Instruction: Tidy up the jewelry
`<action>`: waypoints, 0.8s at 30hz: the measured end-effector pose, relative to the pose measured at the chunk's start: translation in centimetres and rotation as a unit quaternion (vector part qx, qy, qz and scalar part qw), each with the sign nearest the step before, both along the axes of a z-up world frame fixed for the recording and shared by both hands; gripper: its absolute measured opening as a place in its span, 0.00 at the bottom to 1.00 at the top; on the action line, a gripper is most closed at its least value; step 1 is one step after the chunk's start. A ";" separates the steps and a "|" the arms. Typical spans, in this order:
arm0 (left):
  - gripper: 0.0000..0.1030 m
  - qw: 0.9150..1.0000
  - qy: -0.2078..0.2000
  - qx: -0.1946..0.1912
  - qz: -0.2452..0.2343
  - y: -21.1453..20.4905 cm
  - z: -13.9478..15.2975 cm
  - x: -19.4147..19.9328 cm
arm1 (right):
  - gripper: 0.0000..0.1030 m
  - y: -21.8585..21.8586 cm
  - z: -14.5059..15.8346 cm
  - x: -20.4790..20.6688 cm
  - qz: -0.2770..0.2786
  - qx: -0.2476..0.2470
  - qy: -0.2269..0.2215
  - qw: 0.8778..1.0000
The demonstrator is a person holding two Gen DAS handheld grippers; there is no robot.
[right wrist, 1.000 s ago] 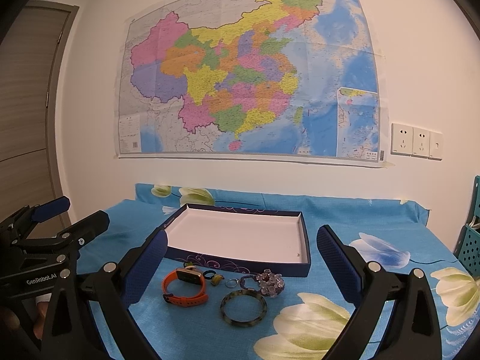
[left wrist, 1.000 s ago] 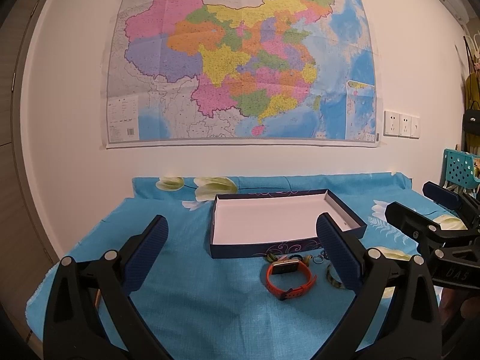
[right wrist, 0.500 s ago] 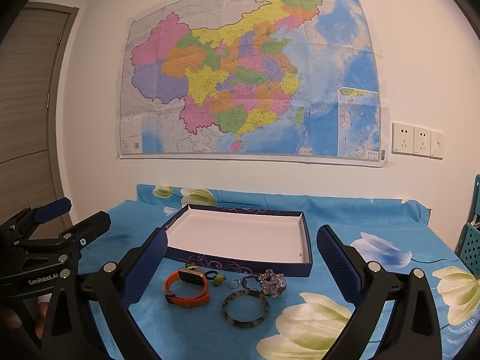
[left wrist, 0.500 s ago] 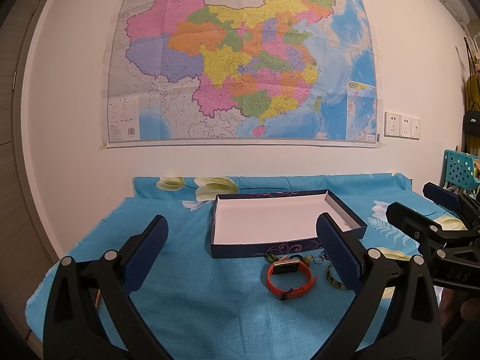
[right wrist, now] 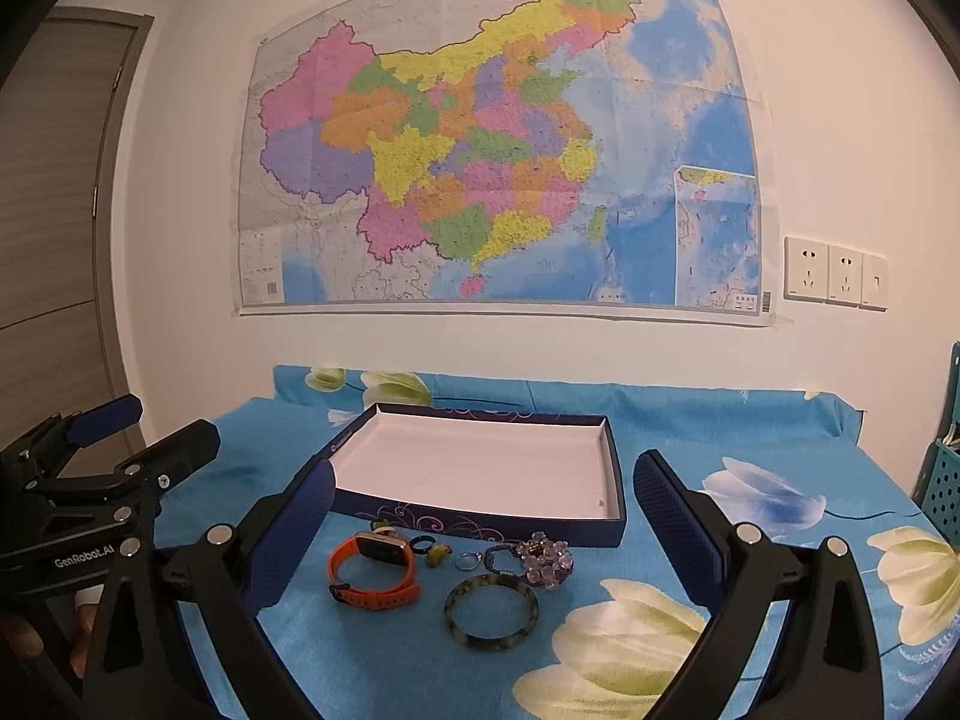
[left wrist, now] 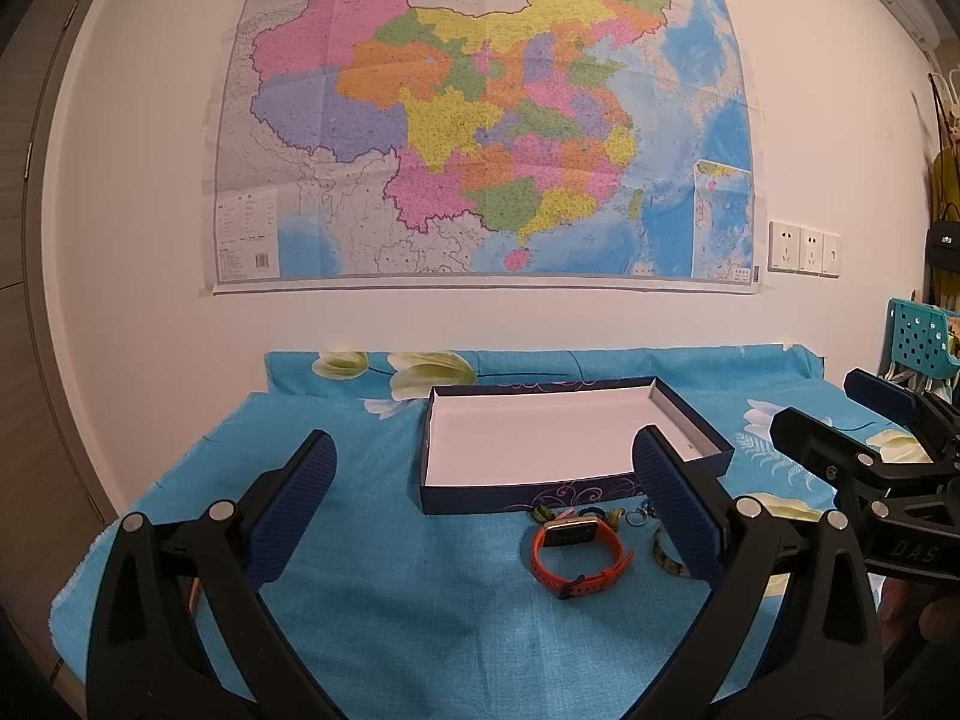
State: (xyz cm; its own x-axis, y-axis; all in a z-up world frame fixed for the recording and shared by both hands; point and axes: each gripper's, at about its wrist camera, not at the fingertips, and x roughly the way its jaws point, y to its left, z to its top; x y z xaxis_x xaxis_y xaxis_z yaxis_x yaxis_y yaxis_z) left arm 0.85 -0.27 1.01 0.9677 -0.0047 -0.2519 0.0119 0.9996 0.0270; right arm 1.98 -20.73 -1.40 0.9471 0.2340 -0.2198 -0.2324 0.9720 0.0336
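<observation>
Since nothing sits in the box [right wrist: 480, 468] yet, best to start with the easiest piece: the orange watch [right wrist: 372, 570], lying on the blue cloth [left wrist: 372, 612] just near of the box's front wall, at the left end of the row. Should be approached from above with the fingers straddling the strap rather than the face, closing gently so the loop does not spring away. Worth watching the neighbours: small rings [right wrist: 429, 549] just right of the watch, a dark bangle [right wrist: 491, 606] nearer and further right, a beaded bracelet [right wrist: 540, 558] by the box's right front corner. Left gripper [left wrist: 486, 516] held low over the near edge of the cloth, pointing at the box, jaws wide apart and empty. Right gripper [right wrist: 483, 534] level beside it on the right, aimed at the row, jaws likewise spread wide, gripping nothing.
</observation>
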 end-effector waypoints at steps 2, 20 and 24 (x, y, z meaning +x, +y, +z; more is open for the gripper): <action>0.94 1.000 0.000 0.000 0.000 0.0 0.0 0.0 | 0.94 0.0 0.0 0.0 0.001 0.001 0.001 1.000; 0.94 1.000 0.000 -0.002 0.000 0.0 0.2 0.1 | 0.94 -0.1 -0.2 -0.2 0.002 0.003 0.003 1.000; 0.94 1.000 0.000 -0.002 0.000 0.0 0.2 0.1 | 0.94 -0.2 -0.1 0.1 0.001 0.004 0.004 1.000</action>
